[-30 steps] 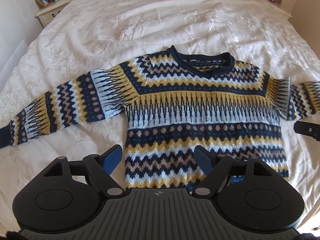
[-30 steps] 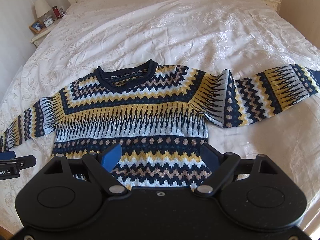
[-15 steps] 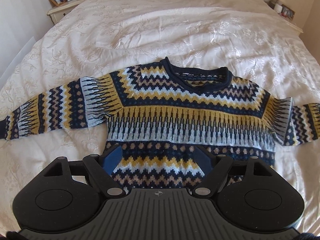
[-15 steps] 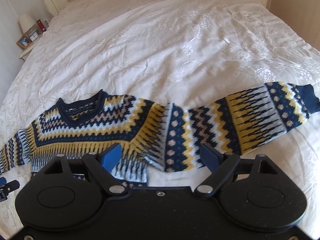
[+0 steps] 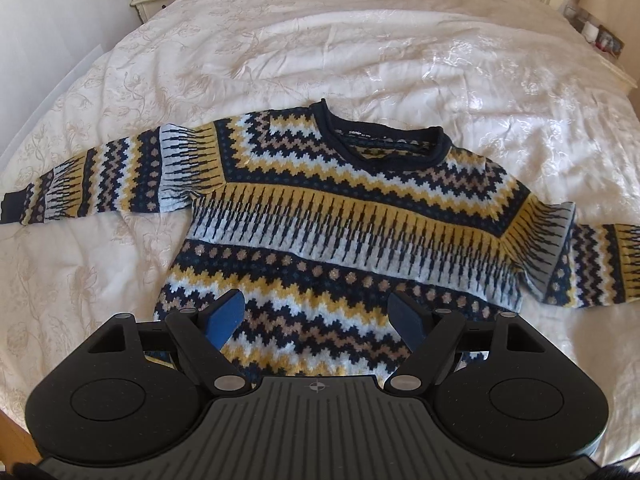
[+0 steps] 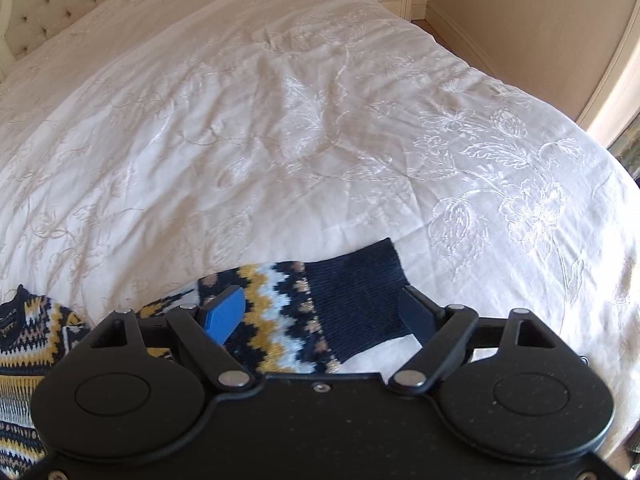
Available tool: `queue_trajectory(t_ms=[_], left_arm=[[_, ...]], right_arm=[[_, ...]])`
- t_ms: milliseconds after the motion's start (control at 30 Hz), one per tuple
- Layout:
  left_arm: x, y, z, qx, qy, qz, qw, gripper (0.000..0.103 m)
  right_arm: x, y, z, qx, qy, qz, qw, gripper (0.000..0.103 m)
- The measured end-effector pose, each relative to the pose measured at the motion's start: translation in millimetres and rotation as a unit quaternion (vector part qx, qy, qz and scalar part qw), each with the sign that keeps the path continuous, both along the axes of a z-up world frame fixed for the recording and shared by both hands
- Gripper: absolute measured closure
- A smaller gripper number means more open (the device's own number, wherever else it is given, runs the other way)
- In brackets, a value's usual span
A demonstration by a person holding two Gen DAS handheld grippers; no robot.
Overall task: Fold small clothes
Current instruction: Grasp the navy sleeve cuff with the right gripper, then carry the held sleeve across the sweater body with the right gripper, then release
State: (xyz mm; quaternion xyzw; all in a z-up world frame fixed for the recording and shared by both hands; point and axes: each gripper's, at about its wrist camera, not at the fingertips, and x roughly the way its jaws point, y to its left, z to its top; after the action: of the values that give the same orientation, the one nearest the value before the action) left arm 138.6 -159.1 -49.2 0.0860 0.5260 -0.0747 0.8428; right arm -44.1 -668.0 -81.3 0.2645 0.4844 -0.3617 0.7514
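Now | your right gripper gapes over the sweater cuff | left gripper released | pinch cuff squarely, fold sleeve inward.

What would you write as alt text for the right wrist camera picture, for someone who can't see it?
The open right gripper hovers over the navy ribbed cuff of a patterned sweater sleeve, which lies flat on a white embroidered bedspread. The rest of the sweater shows at the left edge, and a tufted headboard at top left.
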Motion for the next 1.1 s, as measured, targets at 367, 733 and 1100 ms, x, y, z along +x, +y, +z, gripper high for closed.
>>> queue_trajectory(t_ms=[367, 733, 1100], left_arm=[[-7, -7, 1, 0.027, 0.0, -0.007, 0.9996, 0.025], [16, 6, -2, 0.0, -0.003, -0.061, 0.9981, 0.025], [60, 81, -7, -0.014, 0.007, -0.1, 0.9949, 0.025]], right_arm=[[-22, -19, -36, 0.072, -0.022, -0.02, 0.997, 0.093], [-37, 2, 71, -0.034, -0.056, -0.069, 0.995, 0.096], [86, 158, 160, -0.07, -0.138, 0.056, 0.986, 0.095]])
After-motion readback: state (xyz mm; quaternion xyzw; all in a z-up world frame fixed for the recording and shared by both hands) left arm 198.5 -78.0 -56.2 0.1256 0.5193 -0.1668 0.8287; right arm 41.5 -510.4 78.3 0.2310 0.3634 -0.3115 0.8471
